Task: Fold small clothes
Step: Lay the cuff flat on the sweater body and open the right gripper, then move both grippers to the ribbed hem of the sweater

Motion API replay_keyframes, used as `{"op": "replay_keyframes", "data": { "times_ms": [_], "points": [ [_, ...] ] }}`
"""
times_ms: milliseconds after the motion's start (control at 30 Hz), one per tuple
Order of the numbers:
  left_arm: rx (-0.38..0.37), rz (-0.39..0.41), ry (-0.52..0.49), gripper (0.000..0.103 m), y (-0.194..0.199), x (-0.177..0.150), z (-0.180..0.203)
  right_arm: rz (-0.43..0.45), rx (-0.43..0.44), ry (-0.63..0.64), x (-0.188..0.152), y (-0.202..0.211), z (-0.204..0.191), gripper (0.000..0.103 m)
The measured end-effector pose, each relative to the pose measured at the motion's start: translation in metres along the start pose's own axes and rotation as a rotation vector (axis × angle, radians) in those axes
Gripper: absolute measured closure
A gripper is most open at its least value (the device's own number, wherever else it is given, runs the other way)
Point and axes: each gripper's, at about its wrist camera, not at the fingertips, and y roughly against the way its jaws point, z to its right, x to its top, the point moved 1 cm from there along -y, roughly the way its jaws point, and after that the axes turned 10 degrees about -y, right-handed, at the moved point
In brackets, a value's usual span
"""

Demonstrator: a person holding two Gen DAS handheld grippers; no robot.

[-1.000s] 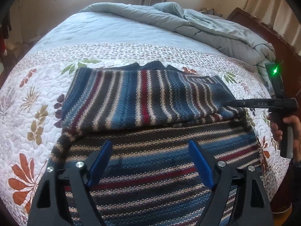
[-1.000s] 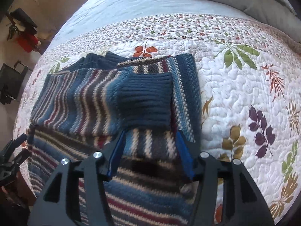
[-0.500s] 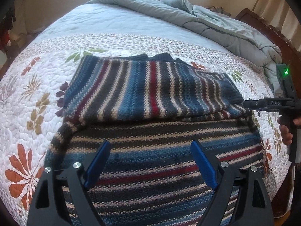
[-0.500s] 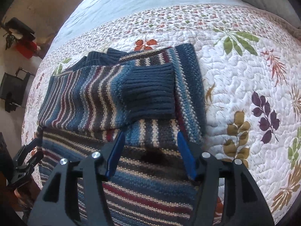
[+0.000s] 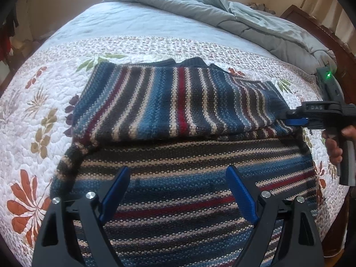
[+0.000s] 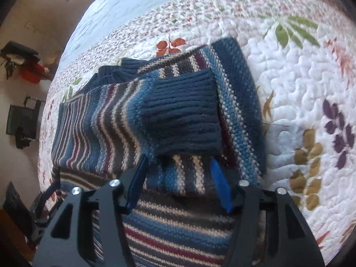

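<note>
Now the right tool (image 6: 178, 175) is narrowing its jaws, which have just been closing over the striped fabric below the ribbed navy cuff (image 6: 182, 115), blue pads not visibly pinching yet, so call it apart with knit between. By my read, that means a grab on the folded-over sleeve (image 5: 169, 102), either to smooth it or to start the next fold. Meanwhile the left tool (image 5: 178, 191) is hanging wide apart over the sweater's (image 5: 189, 189) lower body, holding nothing. In the left view the right tool is poking in at the sleeve's end, a hand (image 5: 333, 146) gripping its handle. Outward, the sweater is lying flat on the leaf-print quilt (image 5: 40, 120) of the bed, a grey duvet (image 5: 244, 20) bunching toward the wooden headboard (image 5: 320, 33).
</note>
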Motion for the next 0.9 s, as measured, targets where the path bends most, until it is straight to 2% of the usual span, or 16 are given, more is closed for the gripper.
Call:
{"op": "replay_keyframes", "data": {
  "times_ms": [33,67,133,267,367,433,500,567,600,667,767,900],
  "points": [
    [0.000,-0.002,0.004,0.015,-0.001,0.000,-0.001,-0.007,0.008,-0.001,0.000,-0.003,0.000,0.083],
    [0.003,-0.006,0.010,0.015,-0.002,0.001,-0.002,-0.017,0.016,0.004,0.001,-0.005,-0.001,0.091],
    [0.001,-0.005,0.015,0.015,-0.002,0.002,-0.002,0.009,0.011,0.029,0.000,-0.003,-0.003,0.099],
    [0.012,0.028,0.017,0.014,0.005,0.011,-0.005,0.071,0.009,0.086,-0.007,0.018,-0.006,0.103],
    [0.028,0.043,0.022,0.012,0.003,0.023,-0.009,0.082,-0.145,0.116,-0.012,0.019,0.002,0.103],
    [0.044,0.033,0.022,0.012,-0.005,0.032,-0.010,0.058,-0.143,0.127,-0.012,0.013,0.006,0.103],
    [0.048,0.035,0.022,0.012,-0.007,0.038,-0.011,0.079,-0.120,0.132,-0.011,0.022,0.007,0.097],
    [0.057,0.050,0.024,0.012,-0.008,0.045,-0.011,0.121,-0.113,0.155,-0.005,0.036,0.001,0.045],
    [0.055,0.048,0.019,0.012,-0.010,0.049,-0.010,0.138,-0.117,0.164,-0.002,0.040,-0.001,0.042],
    [0.062,0.034,-0.002,0.012,-0.016,0.058,-0.006,0.135,-0.130,0.184,0.010,0.040,-0.010,0.048],
    [0.082,0.022,-0.022,0.012,-0.025,0.067,-0.002,0.075,-0.098,0.142,0.034,0.025,-0.012,0.051],
    [0.093,-0.010,-0.031,0.012,-0.042,0.073,-0.004,0.019,-0.104,0.109,0.055,-0.001,-0.008,0.053]
  ]
}}
